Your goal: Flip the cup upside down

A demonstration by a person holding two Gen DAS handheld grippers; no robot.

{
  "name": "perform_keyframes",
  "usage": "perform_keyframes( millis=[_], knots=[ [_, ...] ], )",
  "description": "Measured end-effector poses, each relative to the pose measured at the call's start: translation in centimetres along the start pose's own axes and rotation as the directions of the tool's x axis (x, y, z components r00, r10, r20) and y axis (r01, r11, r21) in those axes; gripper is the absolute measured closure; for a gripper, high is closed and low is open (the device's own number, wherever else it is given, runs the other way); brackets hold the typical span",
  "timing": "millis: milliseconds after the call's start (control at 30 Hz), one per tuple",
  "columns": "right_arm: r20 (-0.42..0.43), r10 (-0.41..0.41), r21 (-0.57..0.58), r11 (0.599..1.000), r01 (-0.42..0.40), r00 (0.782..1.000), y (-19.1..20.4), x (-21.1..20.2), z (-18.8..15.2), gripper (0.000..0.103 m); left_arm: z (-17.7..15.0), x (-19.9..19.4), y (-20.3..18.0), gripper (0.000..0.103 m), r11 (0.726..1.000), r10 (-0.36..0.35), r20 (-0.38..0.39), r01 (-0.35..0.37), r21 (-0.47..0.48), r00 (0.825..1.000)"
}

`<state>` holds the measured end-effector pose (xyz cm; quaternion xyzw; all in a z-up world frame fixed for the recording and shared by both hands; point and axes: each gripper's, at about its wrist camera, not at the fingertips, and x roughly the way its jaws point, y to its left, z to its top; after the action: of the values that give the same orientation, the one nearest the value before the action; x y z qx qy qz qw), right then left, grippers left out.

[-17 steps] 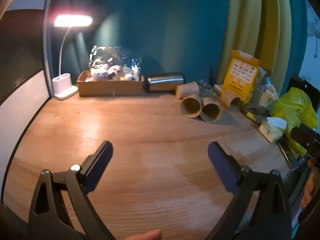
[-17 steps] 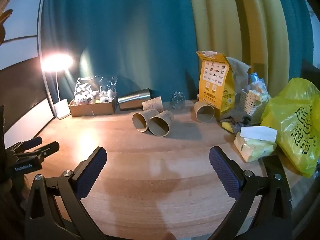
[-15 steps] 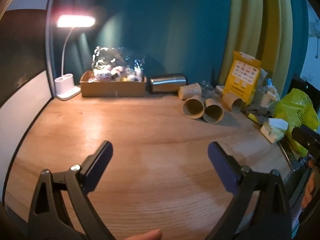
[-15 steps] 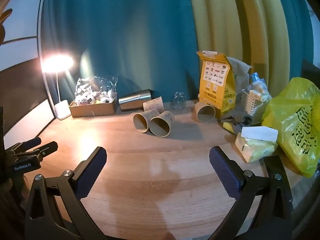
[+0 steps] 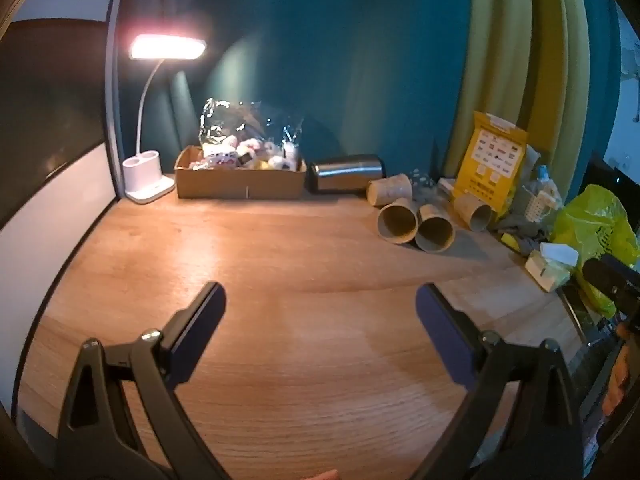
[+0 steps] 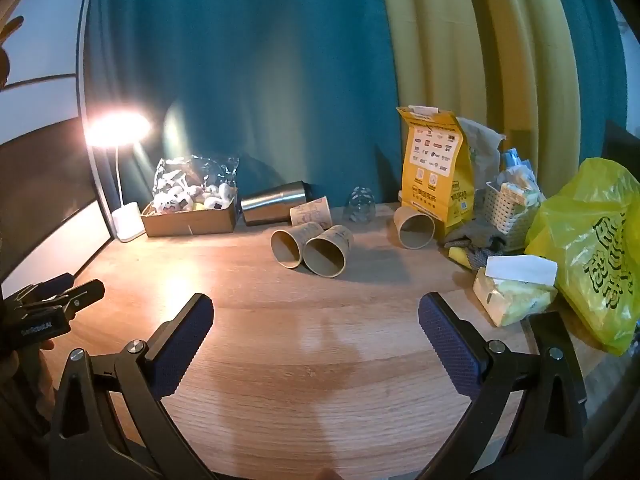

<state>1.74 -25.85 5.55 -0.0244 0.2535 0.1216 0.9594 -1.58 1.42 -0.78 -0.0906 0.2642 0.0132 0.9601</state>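
Note:
Several brown paper cups lie on their sides at the back of the wooden table. Two lie side by side with mouths toward me (image 6: 325,257) (image 5: 435,233), one lies behind them (image 6: 312,211), and one lies by the yellow bag (image 6: 414,227) (image 5: 474,211). My left gripper (image 5: 320,300) is open and empty, well short of the cups. My right gripper (image 6: 316,312) is open and empty, in front of the cup pair. The left gripper also shows at the left edge of the right wrist view (image 6: 60,300).
A steel tumbler (image 6: 276,202) lies on its side by a cardboard box of wrapped items (image 6: 190,216). A lit desk lamp (image 5: 146,184) stands back left. A yellow paper bag (image 6: 436,172), white basket (image 6: 506,210), tissue pack (image 6: 514,296) and yellow plastic bag (image 6: 592,248) crowd the right side.
The left wrist view has shifted slightly, so the cups and lamp sit a little lower and further right. The right gripper has barely moved. Both grippers stay open.

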Motion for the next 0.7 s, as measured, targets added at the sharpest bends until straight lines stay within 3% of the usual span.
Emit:
perform_keyframes(
  millis=[233,700],
  knots=[
    [0.0,-0.005,0.004,1.0,0.005,1.0,0.0,0.1,0.1,0.0,1.7,-0.8,-0.8,0.006,1.0,0.012,-0.013,-0.012,-0.008,1.0],
    [-0.003,-0.006,0.007,1.0,0.006,1.0,-0.1,0.4,0.2,0.0,2.0,-0.9,-0.5,0.006,1.0,0.014,-0.014,-0.014,-0.002,1.0]
  ],
)
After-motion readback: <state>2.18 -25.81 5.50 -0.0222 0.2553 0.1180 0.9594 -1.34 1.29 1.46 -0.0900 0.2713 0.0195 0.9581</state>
